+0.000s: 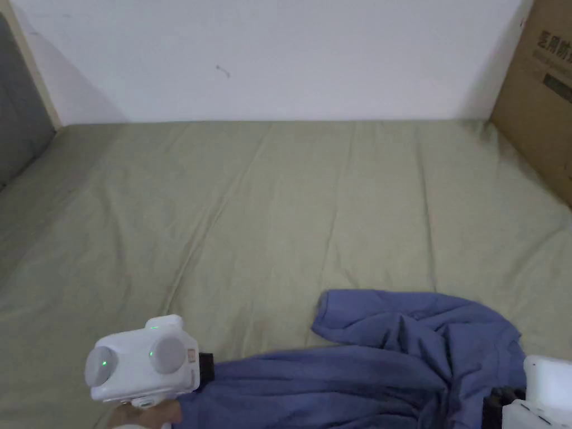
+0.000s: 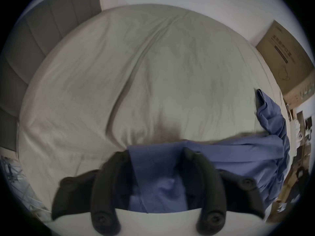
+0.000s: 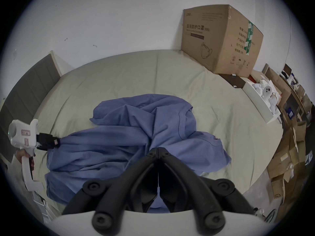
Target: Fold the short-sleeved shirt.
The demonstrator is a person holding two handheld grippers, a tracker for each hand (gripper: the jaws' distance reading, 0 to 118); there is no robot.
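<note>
The left gripper (image 2: 156, 152) is holding its jaws wide around the shirt (image 2: 238, 154) edge. The right gripper (image 3: 158, 148) is pinching the shirt, jaws together, on the bed (image 1: 279, 212).

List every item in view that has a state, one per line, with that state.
shirt: unfolded, crumpled in a heap on the bed.
left gripper: jaws apart, shirt cloth between them.
right gripper: jaws together at the tips, over the shirt.
cardboard box: closed, upright.
</note>
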